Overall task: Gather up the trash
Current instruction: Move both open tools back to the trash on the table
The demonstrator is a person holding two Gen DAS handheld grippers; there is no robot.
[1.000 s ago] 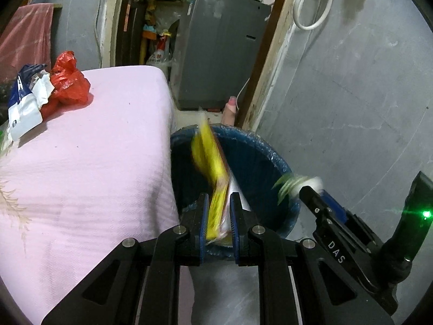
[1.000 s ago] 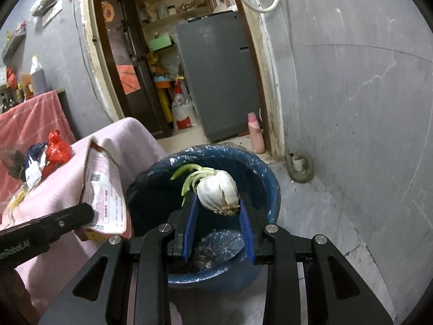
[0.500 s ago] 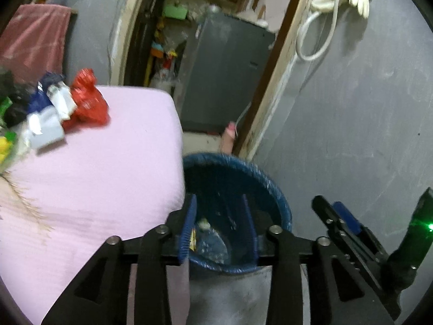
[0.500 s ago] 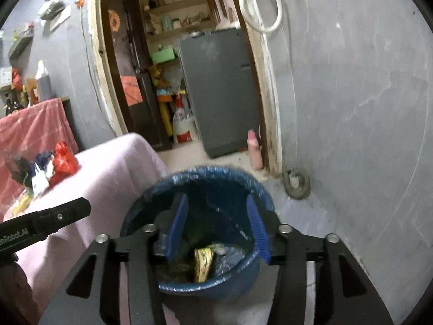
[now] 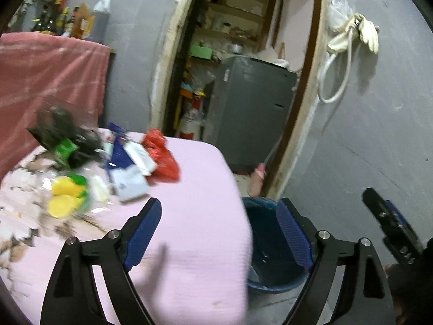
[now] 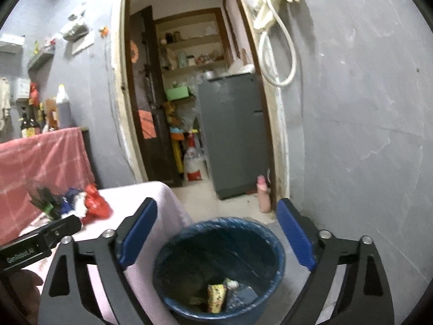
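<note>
Pink-covered table fills the left of both wrist views, w/ a trash pile at its mid-left. Blue bin sits lower centre on the floor beside it, holding a yellow wrapper and other scraps. Left gripper and right gripper: jaws opening wide, nothing btwn them.

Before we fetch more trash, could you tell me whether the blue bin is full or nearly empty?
Nearly empty: the blue bin holds only a yellow wrapper and a few scraps at its bottom.
</note>
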